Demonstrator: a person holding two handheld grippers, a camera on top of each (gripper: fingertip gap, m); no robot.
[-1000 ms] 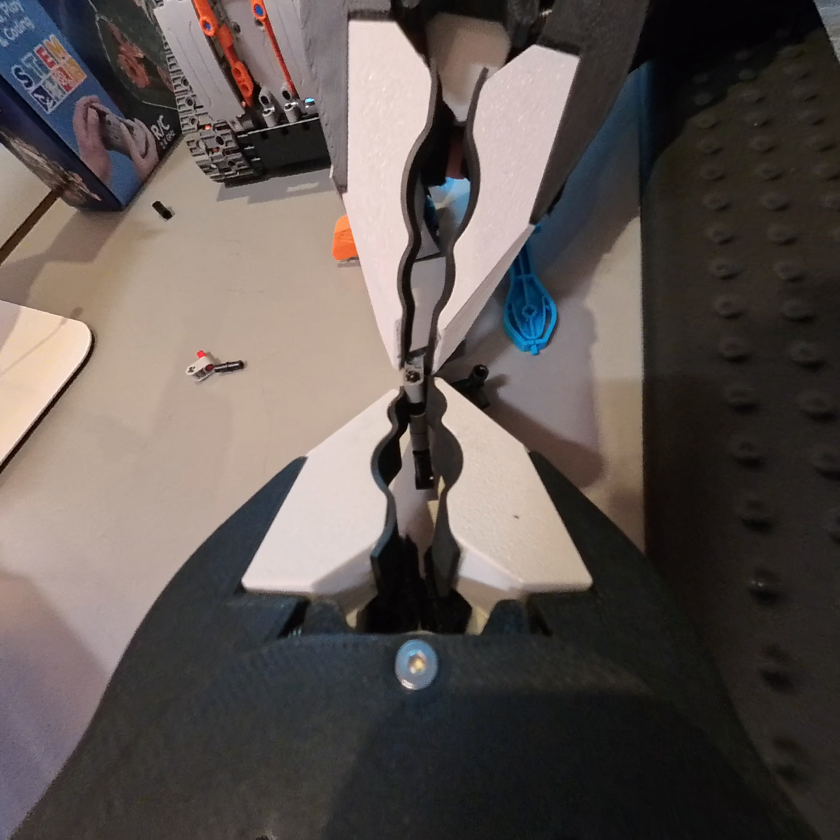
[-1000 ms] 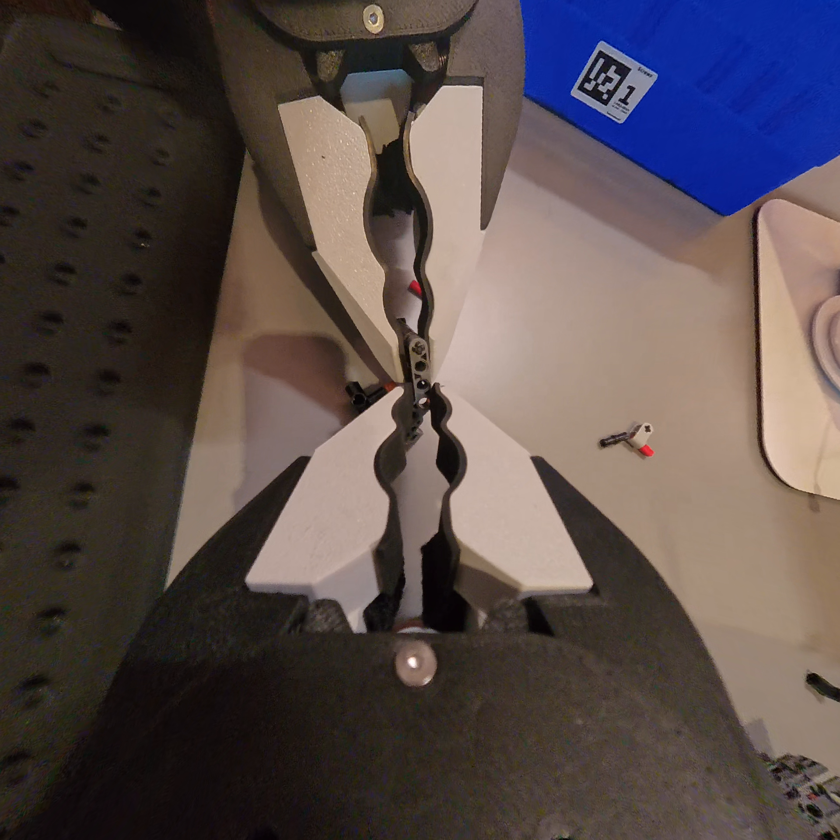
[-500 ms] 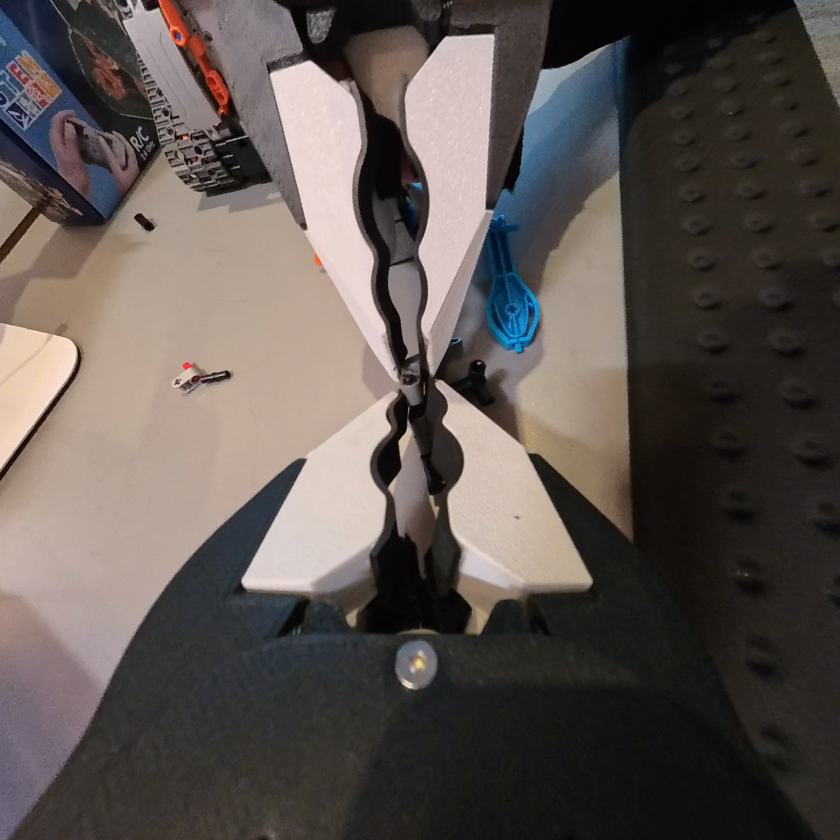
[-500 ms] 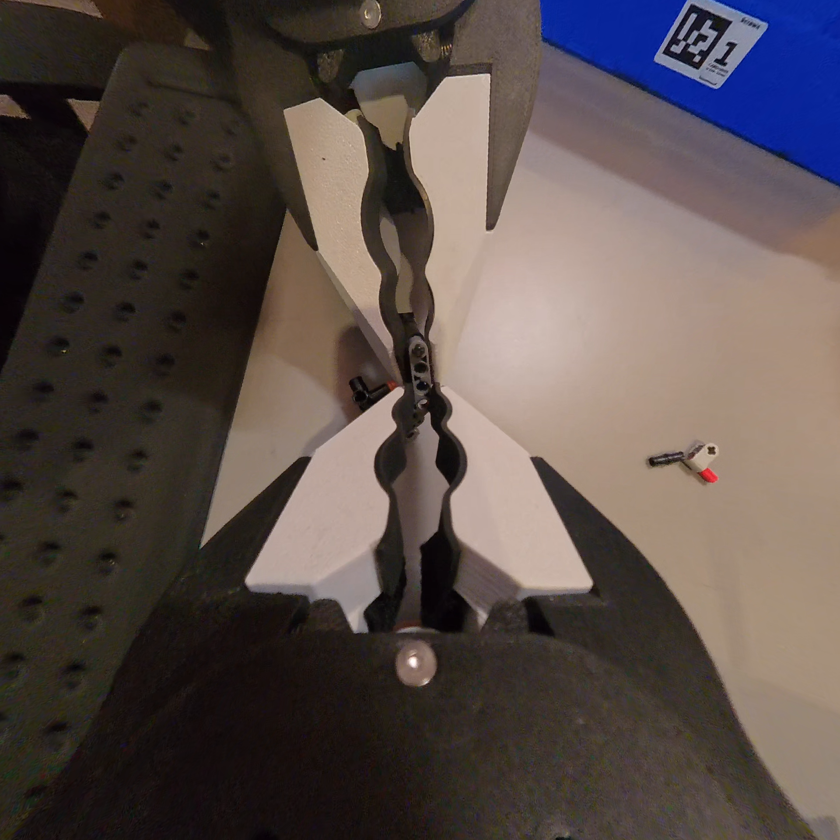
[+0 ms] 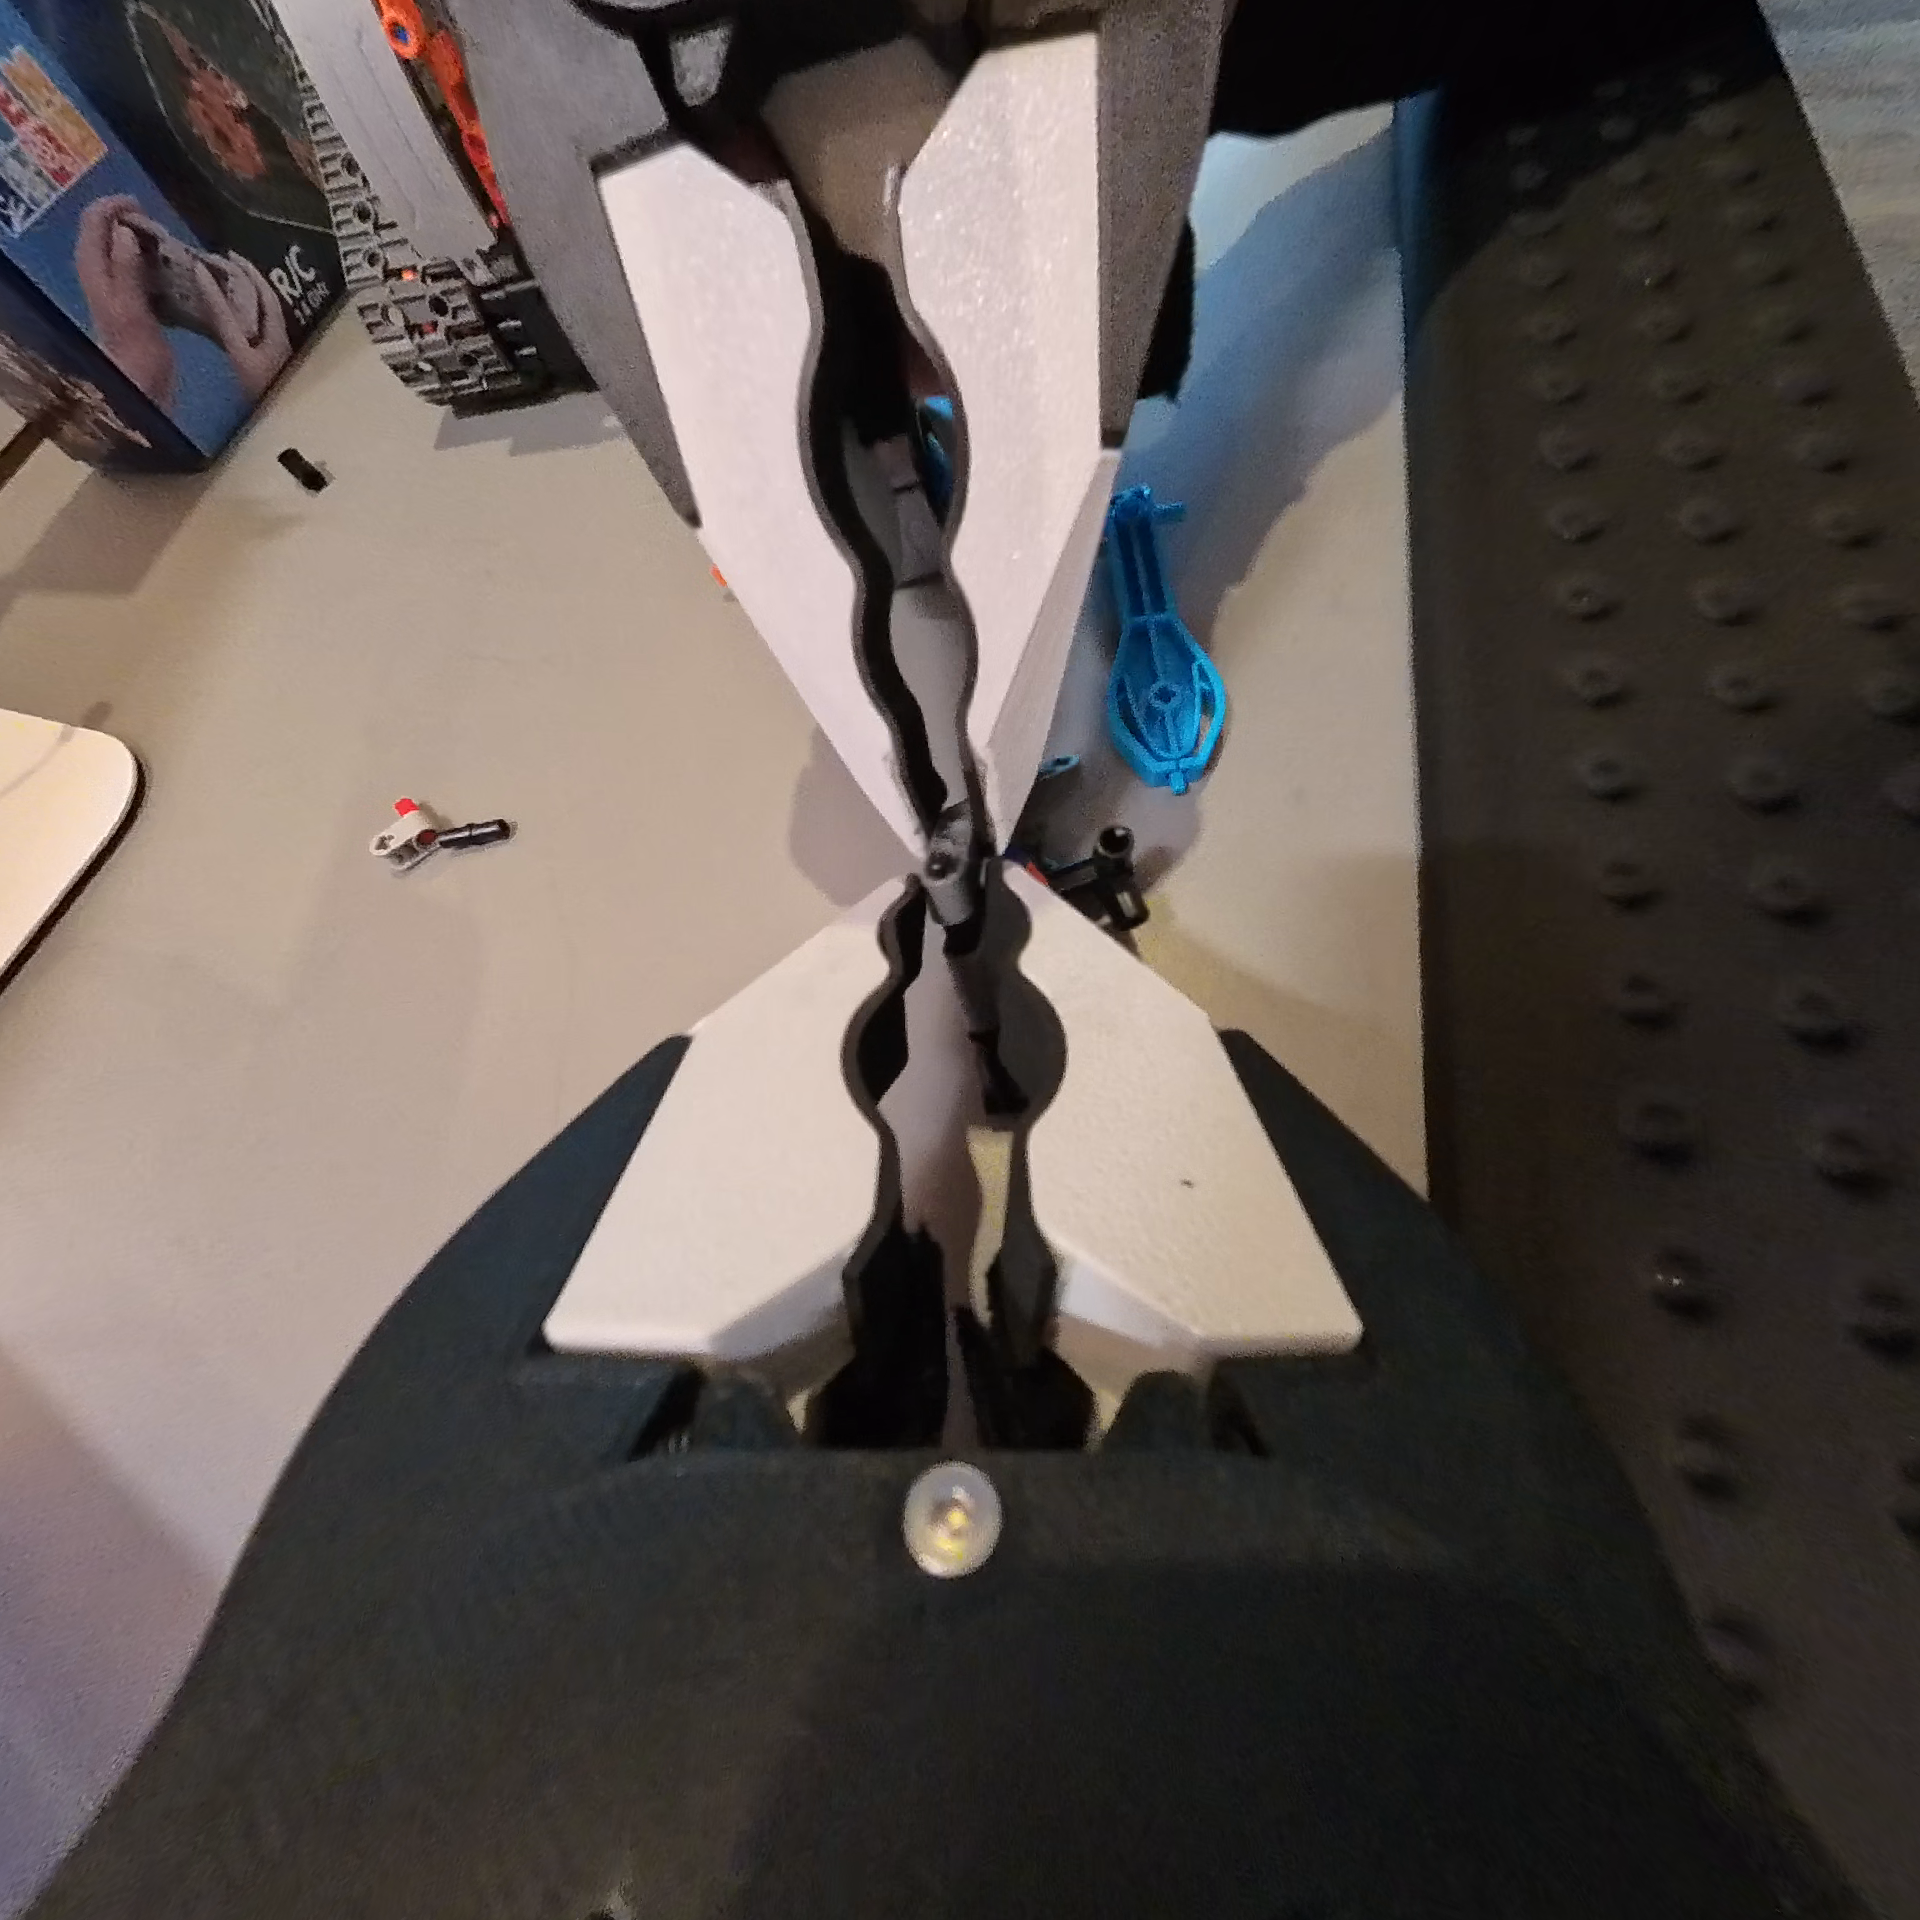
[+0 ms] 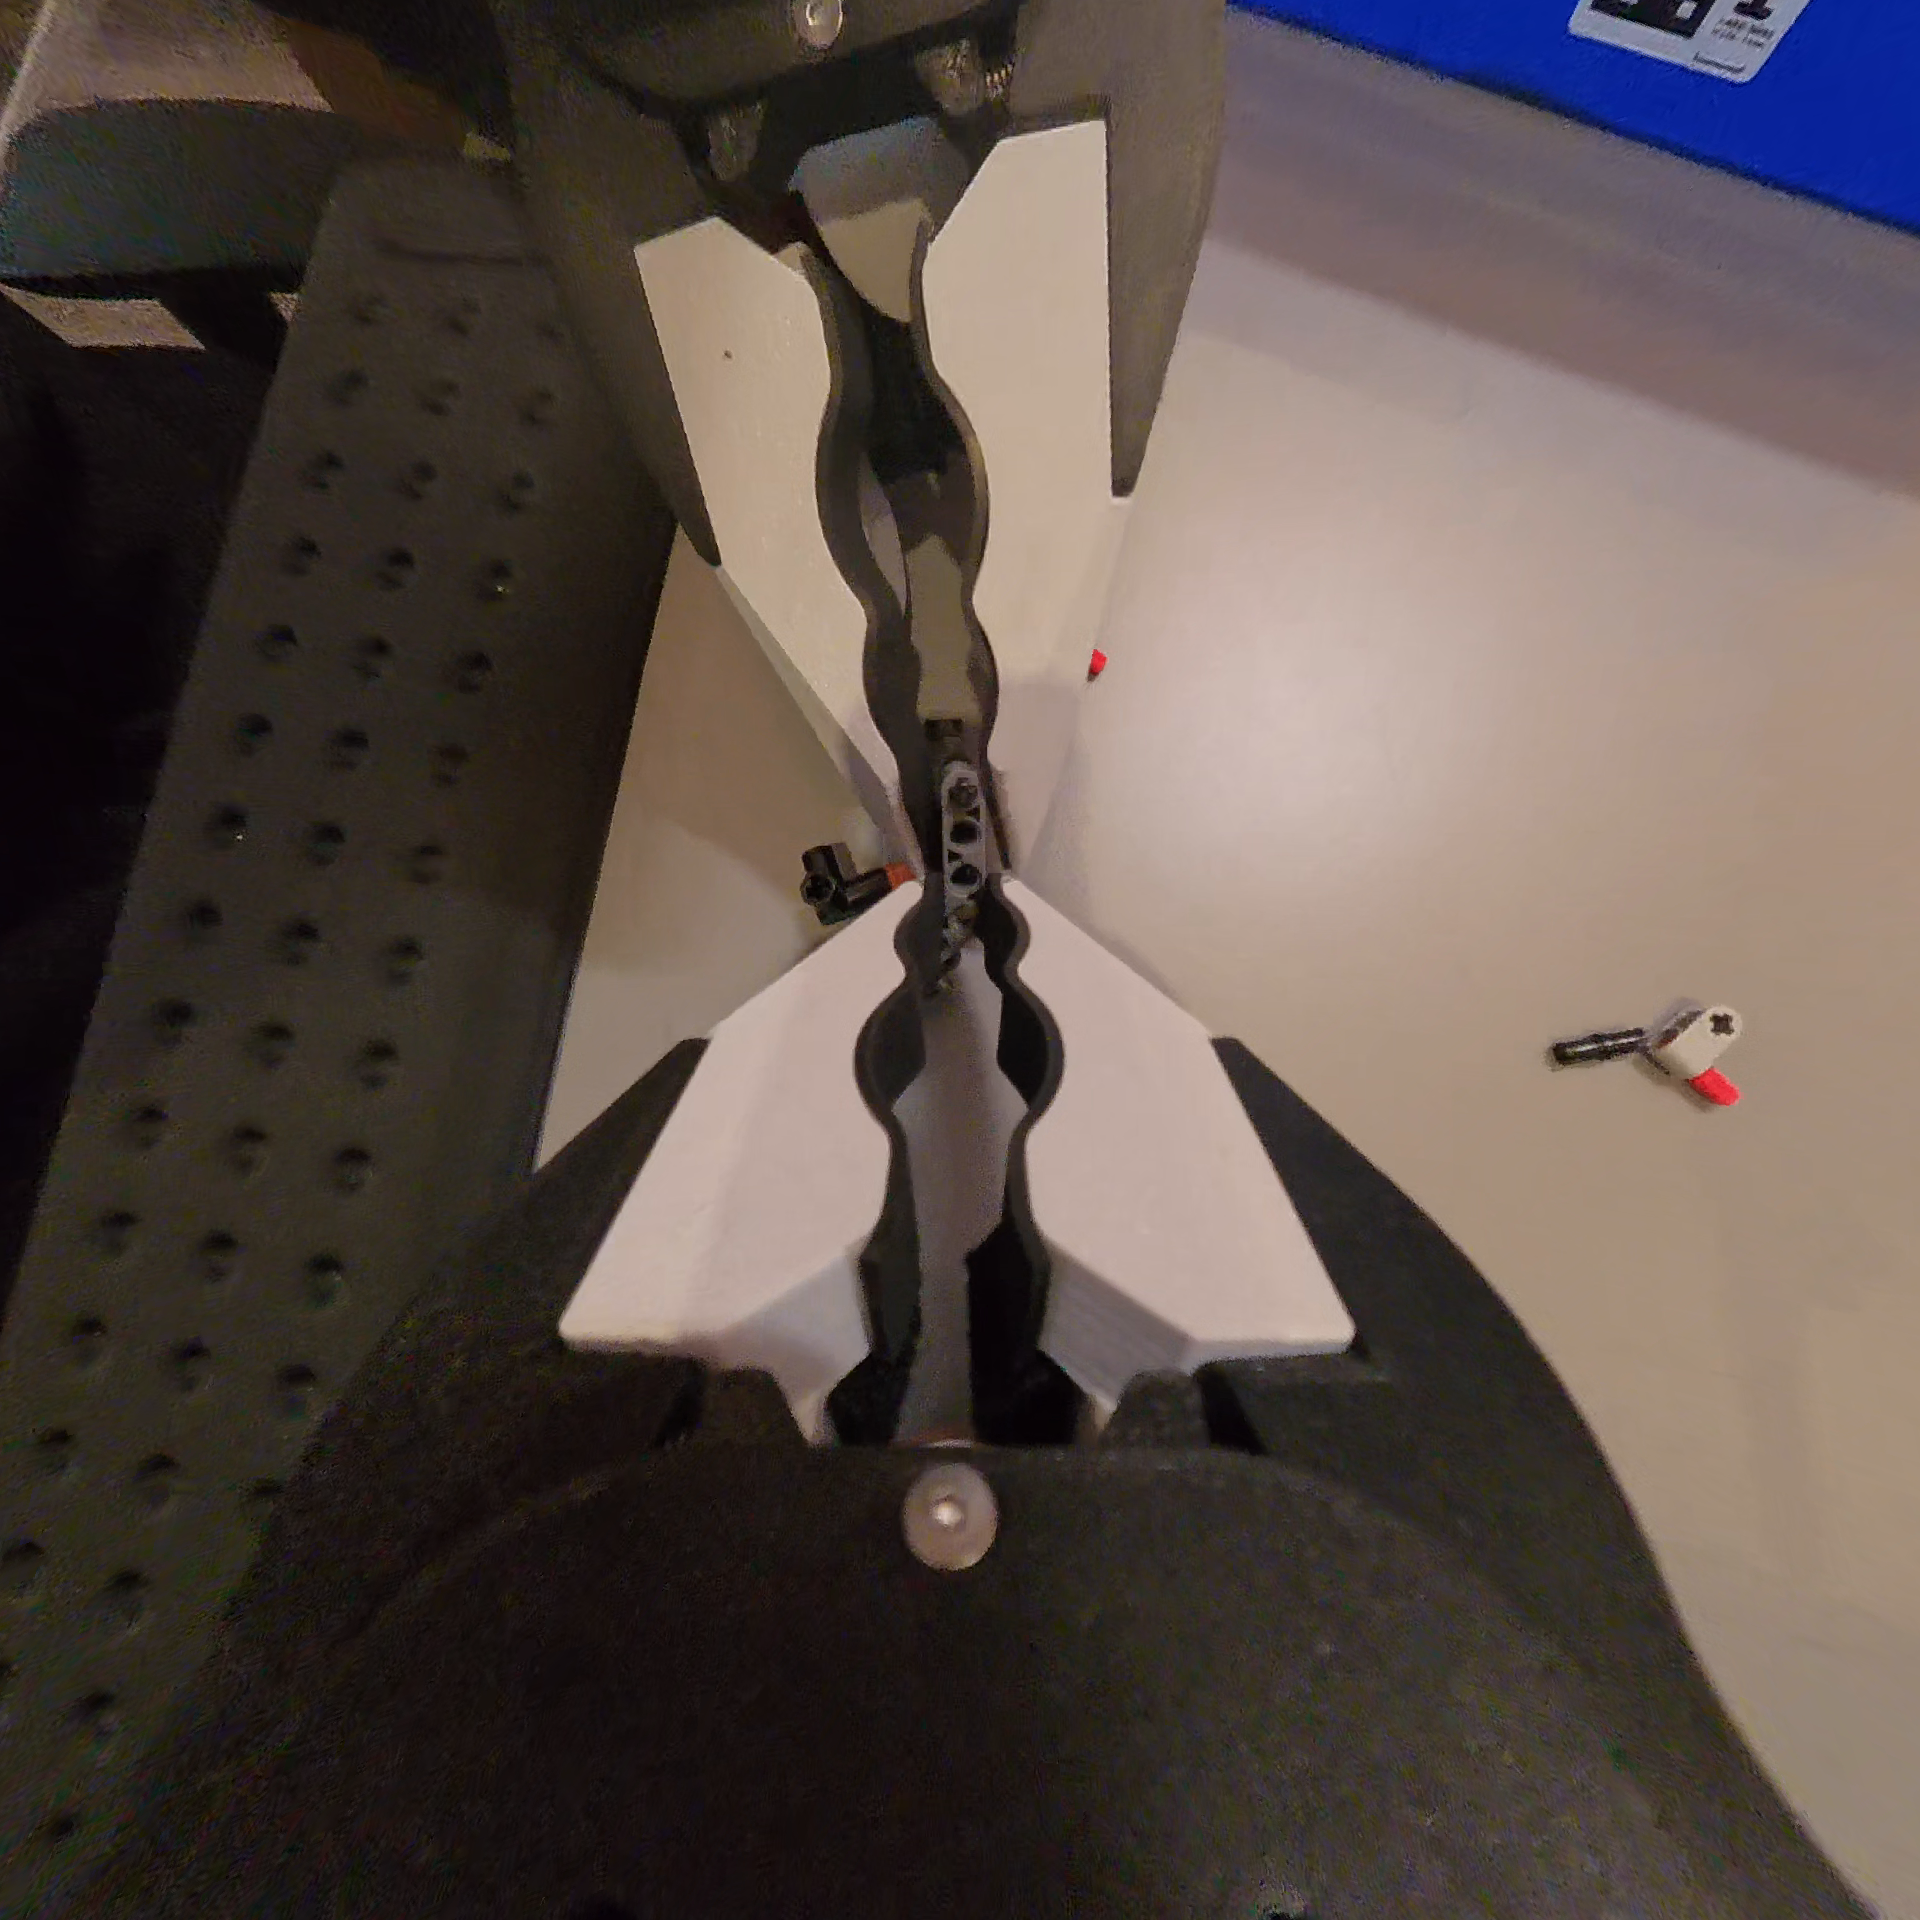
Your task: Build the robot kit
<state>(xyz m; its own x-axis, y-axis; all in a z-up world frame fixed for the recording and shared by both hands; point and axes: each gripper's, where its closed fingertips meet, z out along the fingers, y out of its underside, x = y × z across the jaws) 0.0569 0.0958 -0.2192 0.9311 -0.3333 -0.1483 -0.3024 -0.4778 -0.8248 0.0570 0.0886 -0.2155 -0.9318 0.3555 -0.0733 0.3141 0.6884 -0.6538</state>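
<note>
The left gripper [image 5: 961,904] and right gripper [image 6: 961,914] stayed tip to tip at frame centre, both apparently clamped on one small grey holed plastic beam [image 6: 961,831]; the opposing tongs had swung more upright; the blue storage bin [image 6: 1558,62] had slid toward the upper right corner, its contents hidden.

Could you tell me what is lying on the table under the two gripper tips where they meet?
A small black connector piece lies on the beige table just beside them; the grey holed beam and fingers hide anything directly beneath.

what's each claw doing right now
Left claw: closed on a small grey holed bar.
Right claw: closed on the other end of the same bar.
</note>
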